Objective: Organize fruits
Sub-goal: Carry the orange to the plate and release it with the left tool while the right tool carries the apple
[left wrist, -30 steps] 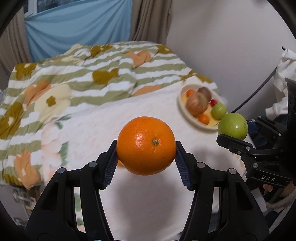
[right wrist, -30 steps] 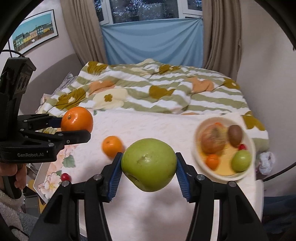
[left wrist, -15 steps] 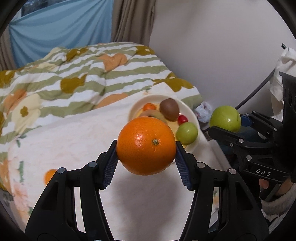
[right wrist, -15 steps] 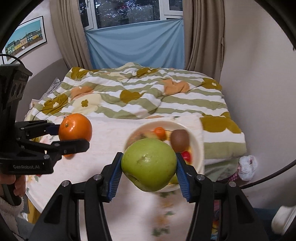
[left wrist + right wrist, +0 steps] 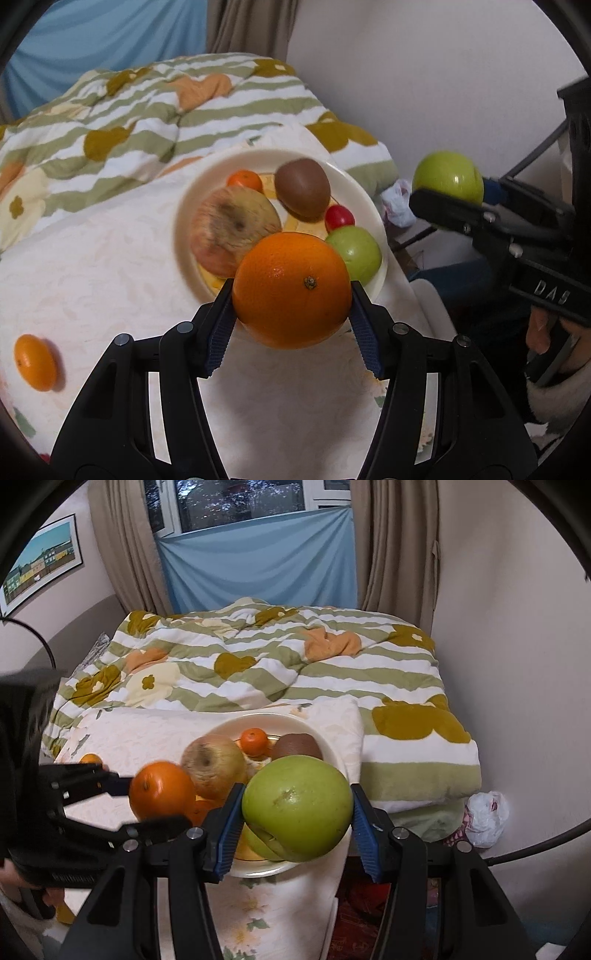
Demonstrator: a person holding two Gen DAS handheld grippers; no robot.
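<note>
Left hand-held gripper pinches a big orange just short of the cream plate. Right hand-held gripper clamps a green apple over the plate's near rim. Only the left view catches the cherry tomato, the loose mandarin far left, and "DAS" lettering. The plate sits close to the right cloth edge.

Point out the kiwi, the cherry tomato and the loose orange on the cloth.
kiwi (image 5: 303, 192), left wrist view, middle of its brown skin
cherry tomato (image 5: 339, 217), left wrist view, its red top
loose orange (image 5: 35, 362), left wrist view, its centre
</note>
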